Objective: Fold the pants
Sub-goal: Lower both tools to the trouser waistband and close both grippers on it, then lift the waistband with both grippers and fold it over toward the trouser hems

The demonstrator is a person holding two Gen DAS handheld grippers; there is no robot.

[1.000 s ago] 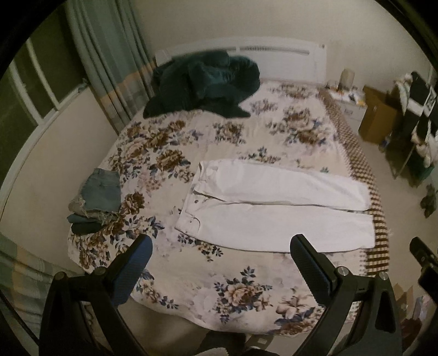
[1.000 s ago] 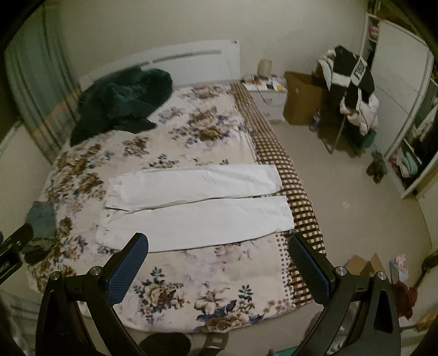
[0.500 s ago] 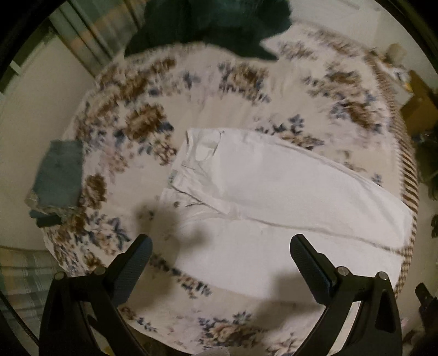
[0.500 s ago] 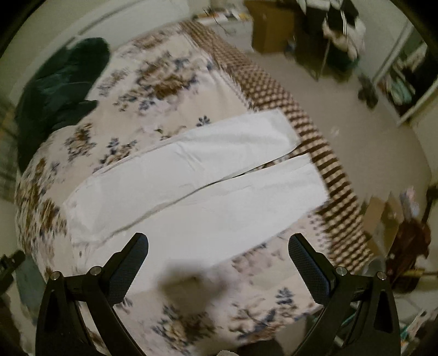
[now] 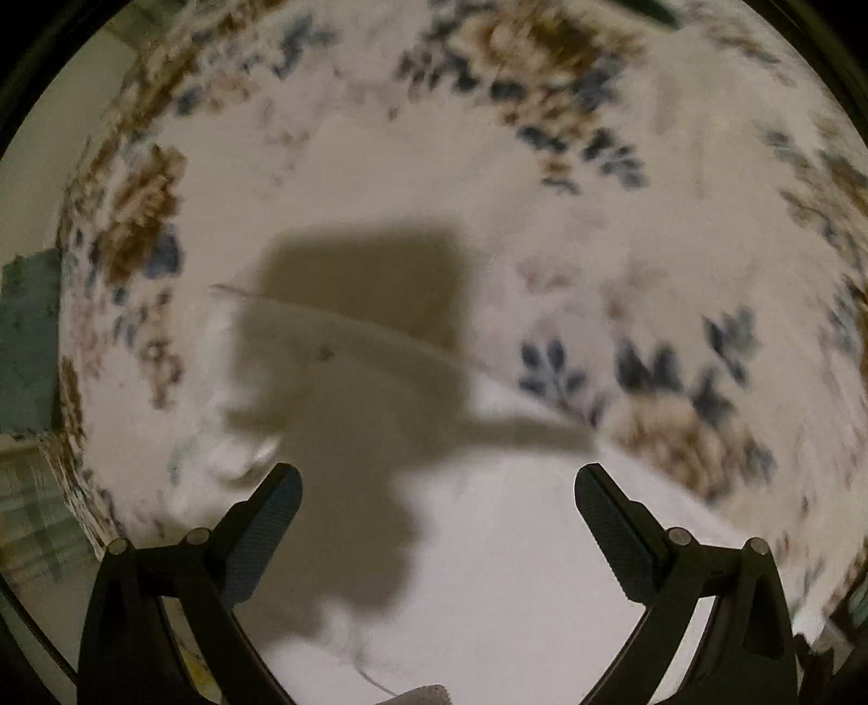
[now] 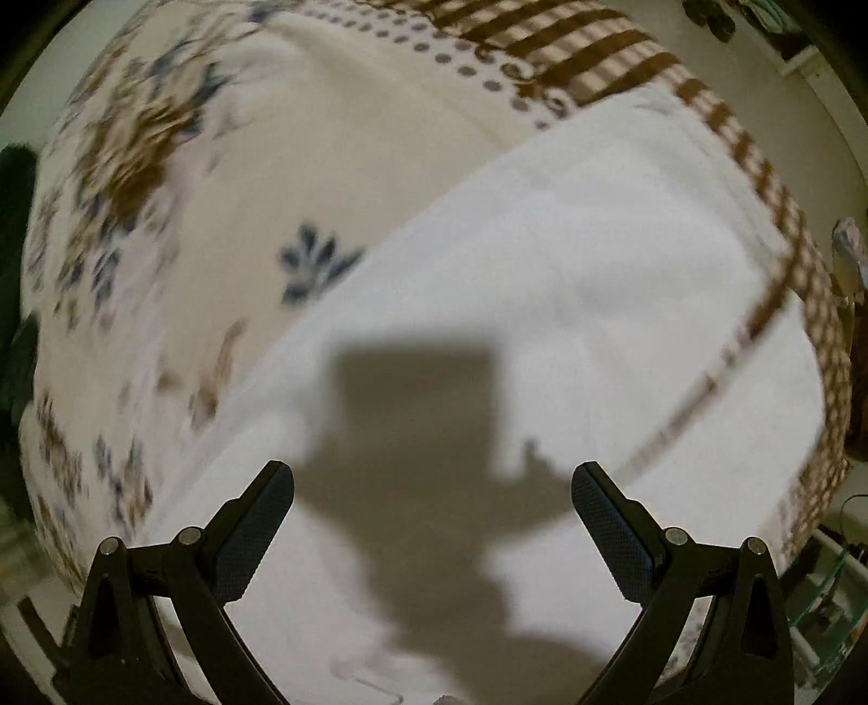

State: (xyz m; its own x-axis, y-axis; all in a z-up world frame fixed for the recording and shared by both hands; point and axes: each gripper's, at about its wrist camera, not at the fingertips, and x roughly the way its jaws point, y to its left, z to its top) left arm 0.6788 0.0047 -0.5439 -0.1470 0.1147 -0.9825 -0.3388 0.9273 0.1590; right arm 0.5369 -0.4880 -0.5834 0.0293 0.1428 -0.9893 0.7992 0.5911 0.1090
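Observation:
White pants [image 5: 515, 542] lie flat on a floral bedspread [image 5: 542, 81]. In the left wrist view I am close above their waist end; my left gripper [image 5: 436, 488] is open and empty, and its shadow falls on the cloth. In the right wrist view the two white pant legs [image 6: 569, 271] run toward the bed's right edge. My right gripper [image 6: 434, 485] is open and empty, low over the legs near the hems, and casts a shadow on them. Both views are blurred.
A folded blue-grey garment [image 5: 27, 336] lies at the bed's left edge. A brown checked border [image 6: 597, 49] runs along the bed's right side, with floor and clutter beyond it. A dark green blanket [image 6: 13, 190] shows at the far left.
Both grippers have dropped from a high view of the whole bed to close above the pants, the left over the waist end, the right over the leg ends. Both stay open.

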